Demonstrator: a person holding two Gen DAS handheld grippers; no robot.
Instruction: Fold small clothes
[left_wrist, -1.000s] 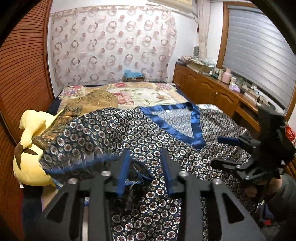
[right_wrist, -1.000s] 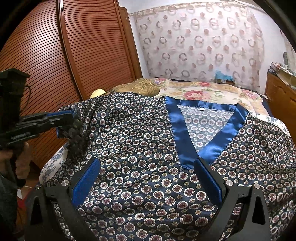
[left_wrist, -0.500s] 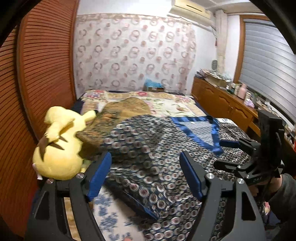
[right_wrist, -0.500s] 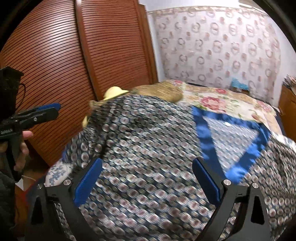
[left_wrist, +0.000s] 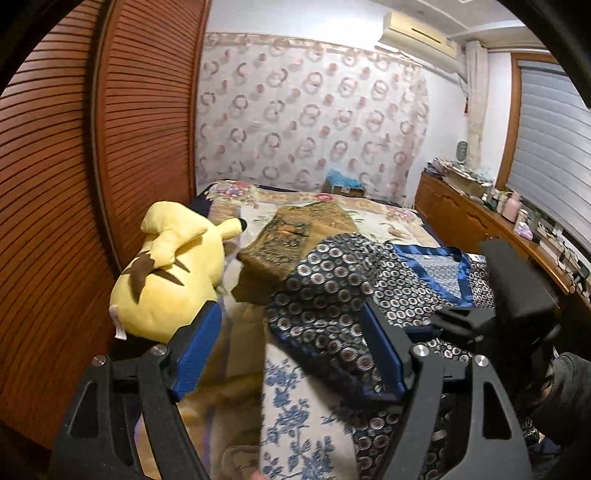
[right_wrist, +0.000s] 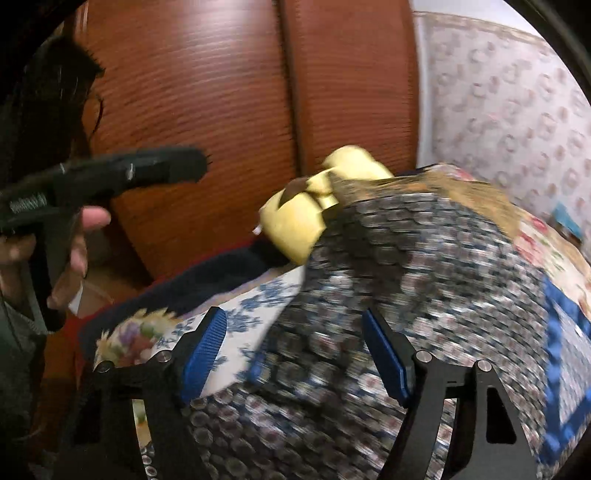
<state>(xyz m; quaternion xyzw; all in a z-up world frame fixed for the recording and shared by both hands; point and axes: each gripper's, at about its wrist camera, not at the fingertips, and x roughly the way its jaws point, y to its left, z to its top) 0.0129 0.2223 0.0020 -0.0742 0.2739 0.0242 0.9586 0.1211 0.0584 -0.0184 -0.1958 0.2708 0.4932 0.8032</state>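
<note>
Bedroom; bed (left_wrist: 295, 417) with floral cover, lower centre. Item: patterned satin top (left_wrist: 332, 295), centre right of frame, left side folded over. Judged light, limp, slippery; best taken at hem. Left gripper (left_wrist: 288, 354) and right gripper (right_wrist: 293, 354) both gaped, empty.

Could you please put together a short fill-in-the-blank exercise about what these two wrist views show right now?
1. The left gripper has its blue-padded jaws ____, holding nothing.
2. The plush toy lying beside the brown slatted wardrobe doors is ____ in colour.
3. The navy circle-patterned satin top has a V-neck trimmed in plain ____ fabric.
4. The right gripper is ____, with the top below it.

Missing words: open; yellow; blue; open
</note>
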